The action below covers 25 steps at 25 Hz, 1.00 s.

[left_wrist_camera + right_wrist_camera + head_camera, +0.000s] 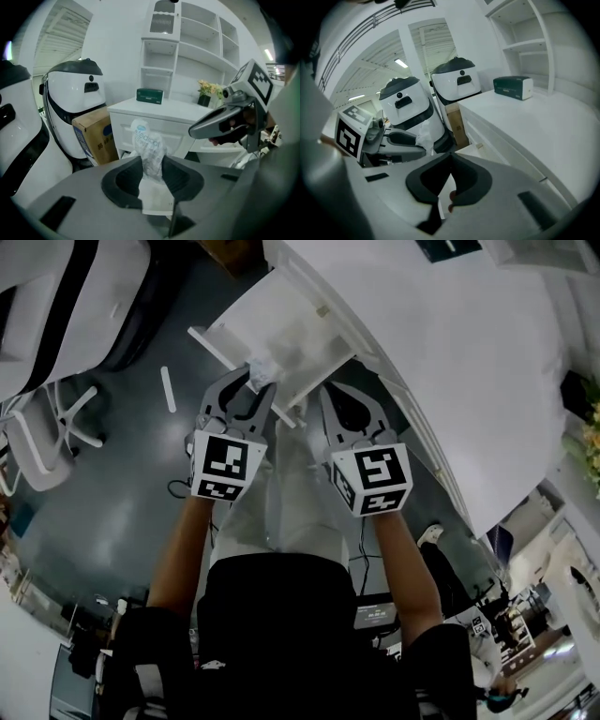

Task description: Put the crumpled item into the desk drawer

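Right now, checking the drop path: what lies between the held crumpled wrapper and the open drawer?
Nothing; in head view the crumpled wrapper overlaps the drawer's front edge.

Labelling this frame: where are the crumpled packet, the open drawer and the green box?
crumpled packet (149, 151), left gripper view, its middle
open drawer (298, 332), head view, its bare floor
green box (150, 95), left gripper view, front face

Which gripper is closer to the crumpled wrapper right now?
Left. The left gripper is shut on the crumpled wrapper, which sticks up from between its jaws. The right gripper is alongside it, clear of the wrapper, with its jaws together and nothing in them.
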Tool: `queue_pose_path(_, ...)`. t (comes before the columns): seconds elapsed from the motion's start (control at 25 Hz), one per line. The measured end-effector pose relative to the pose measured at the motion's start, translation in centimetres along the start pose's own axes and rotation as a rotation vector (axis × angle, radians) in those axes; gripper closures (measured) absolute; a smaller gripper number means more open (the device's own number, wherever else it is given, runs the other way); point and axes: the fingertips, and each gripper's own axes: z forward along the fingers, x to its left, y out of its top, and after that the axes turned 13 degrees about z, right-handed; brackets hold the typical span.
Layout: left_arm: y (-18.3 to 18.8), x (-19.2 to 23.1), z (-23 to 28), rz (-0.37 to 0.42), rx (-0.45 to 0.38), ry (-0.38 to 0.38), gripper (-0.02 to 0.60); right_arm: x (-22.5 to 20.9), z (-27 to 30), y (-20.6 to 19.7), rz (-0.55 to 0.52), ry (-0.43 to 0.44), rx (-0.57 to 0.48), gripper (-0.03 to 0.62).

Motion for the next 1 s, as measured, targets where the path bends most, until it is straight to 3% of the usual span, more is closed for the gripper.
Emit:
queue_pose_path(0.56, -7.5, -1.2, 7.6, 0.044, 0.127, -0.099, 0.468, -3.9, 6.4, -7.7, 0.064, -0.005, 0.116, 0.599)
queue_pose_path(1.0, -11.0, -1.2, 11.7, 0.065, 0.189, -0.132, 0.468, -6.0, 10.1, -10.4, 0.071, -0.003, 0.158, 0.599)
